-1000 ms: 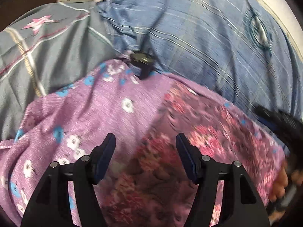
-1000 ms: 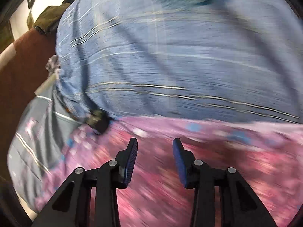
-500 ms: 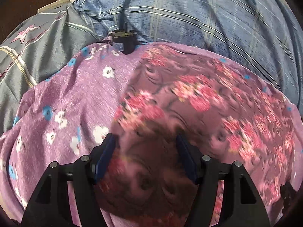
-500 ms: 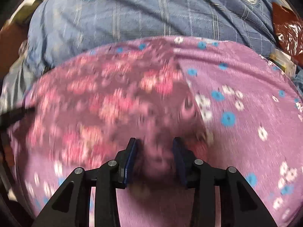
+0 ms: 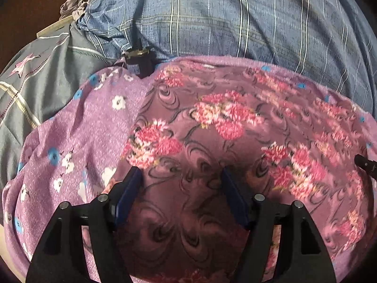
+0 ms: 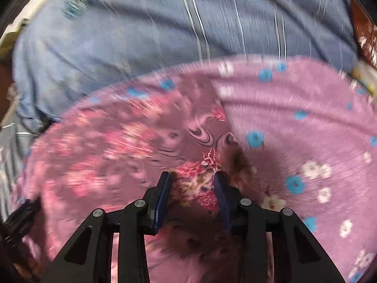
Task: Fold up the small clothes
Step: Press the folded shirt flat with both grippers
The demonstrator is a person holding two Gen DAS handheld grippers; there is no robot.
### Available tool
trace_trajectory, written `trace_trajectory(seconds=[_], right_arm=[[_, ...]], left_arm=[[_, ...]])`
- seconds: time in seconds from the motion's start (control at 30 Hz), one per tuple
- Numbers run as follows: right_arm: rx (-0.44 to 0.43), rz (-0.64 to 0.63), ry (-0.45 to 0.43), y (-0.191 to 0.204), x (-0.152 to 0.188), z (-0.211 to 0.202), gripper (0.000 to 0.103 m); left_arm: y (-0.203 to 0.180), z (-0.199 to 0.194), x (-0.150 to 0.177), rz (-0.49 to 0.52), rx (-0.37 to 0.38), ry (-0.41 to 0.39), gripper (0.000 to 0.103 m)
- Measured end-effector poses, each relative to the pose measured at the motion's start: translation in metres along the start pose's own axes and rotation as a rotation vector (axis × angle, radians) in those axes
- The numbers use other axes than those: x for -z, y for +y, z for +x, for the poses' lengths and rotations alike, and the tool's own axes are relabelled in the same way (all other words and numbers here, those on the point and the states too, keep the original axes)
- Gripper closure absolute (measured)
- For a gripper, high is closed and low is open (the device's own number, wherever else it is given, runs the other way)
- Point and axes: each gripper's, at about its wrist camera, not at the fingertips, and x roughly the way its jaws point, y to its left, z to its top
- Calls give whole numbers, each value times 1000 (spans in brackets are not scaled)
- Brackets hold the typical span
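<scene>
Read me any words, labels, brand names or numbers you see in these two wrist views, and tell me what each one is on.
No text can be read in either view.
Small black device at the purple floral garment's far edge: its blue label is too small to read.
Red packet at the right wrist view's edge: white marks, blurred by motion.
Blue plaid bedding: round emblems only, cropped or blurred.
</scene>
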Motion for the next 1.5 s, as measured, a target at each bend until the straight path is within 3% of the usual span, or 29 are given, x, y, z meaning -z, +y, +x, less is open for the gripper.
trace_trajectory(seconds=[0.23, 0.3, 0.37, 0.43, 0.53, 0.63, 0.77, 1.07, 1.27, 1.5], right_arm=[[-56, 18, -118, 7, 20, -35, 61], [-106, 16, -126, 13, 39, -48, 57], [-127, 5, -102, 18, 57, -48, 47], [-86, -44, -57, 29, 68, -34, 46], [-52, -87, -86, 38, 66, -40, 46], [-95, -38, -163, 34, 63, -54, 48], [-81, -5, -218, 29, 55, -61, 47], [-23, 10, -198, 26, 44, -54, 48], [55, -27, -193, 30, 47, -57, 48], [82, -65, -222, 30, 48, -69, 48]], left_arm=[[-13, -10, -4, 21, 25, -42, 33], [-21, -12, -2, 48, 40, -45, 29], [-29, -11, 2, 80, 20, -40, 27], [-35, -8, 6, 100, -14, -38, 27], [-36, -10, 6, 88, -22, -50, 27], [-37, -14, 3, 65, -15, -65, 27], [-47, -25, 2, 59, 17, -107, 27], [-77, -46, 10, 104, 92, -163, 27], [-87, -53, 17, 147, 92, -191, 27], [-89, -58, 22, 165, 79, -209, 27]])
